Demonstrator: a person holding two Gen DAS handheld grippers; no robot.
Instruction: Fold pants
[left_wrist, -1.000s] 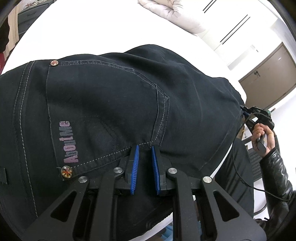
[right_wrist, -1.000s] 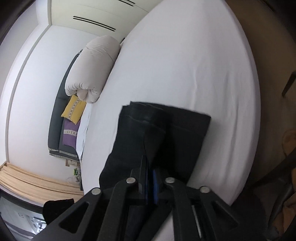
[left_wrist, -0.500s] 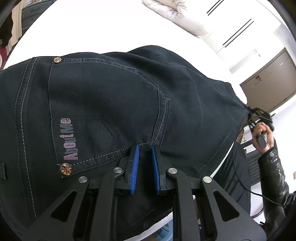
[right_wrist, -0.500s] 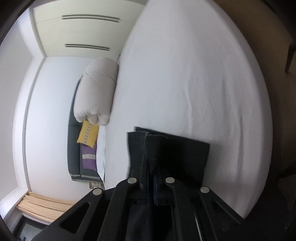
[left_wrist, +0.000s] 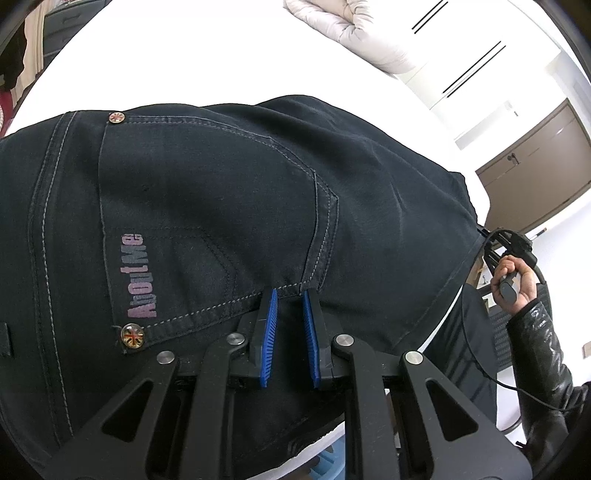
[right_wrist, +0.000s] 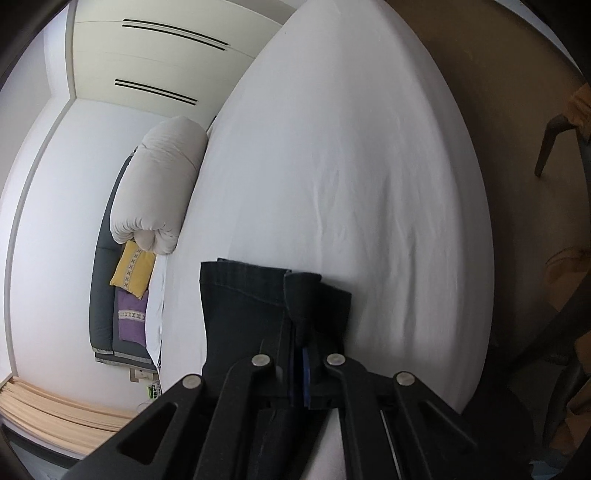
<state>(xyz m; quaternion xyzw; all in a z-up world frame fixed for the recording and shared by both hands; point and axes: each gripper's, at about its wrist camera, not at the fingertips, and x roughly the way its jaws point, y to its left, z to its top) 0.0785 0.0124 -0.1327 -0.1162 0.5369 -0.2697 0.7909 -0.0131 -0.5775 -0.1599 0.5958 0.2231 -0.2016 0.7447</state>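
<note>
Dark navy pants (left_wrist: 229, 206) lie on the white bed (left_wrist: 177, 62), back pocket up, with a pink logo and rivets showing. My left gripper (left_wrist: 289, 295) rests on the seat just below the pocket's lower seam, its blue pads slightly apart with no cloth between them. My right gripper (right_wrist: 298, 332) is shut on the pants' leg end (right_wrist: 243, 306), holding the hems bunched above the bed sheet (right_wrist: 332, 166). In the left wrist view the right hand (left_wrist: 511, 277) holds that gripper at the far right end of the pants.
A rolled white duvet (right_wrist: 162, 188) and yellow and purple cushions (right_wrist: 133, 269) sit at the head of the bed. A chair leg (right_wrist: 550, 144) stands on the brown floor to the right. A brown cabinet (left_wrist: 535, 166) stands beyond the bed.
My right gripper has lifted and carried the leg end; more bare sheet shows ahead of it and the hems bunch tighter. My left gripper has stayed on the seat.
</note>
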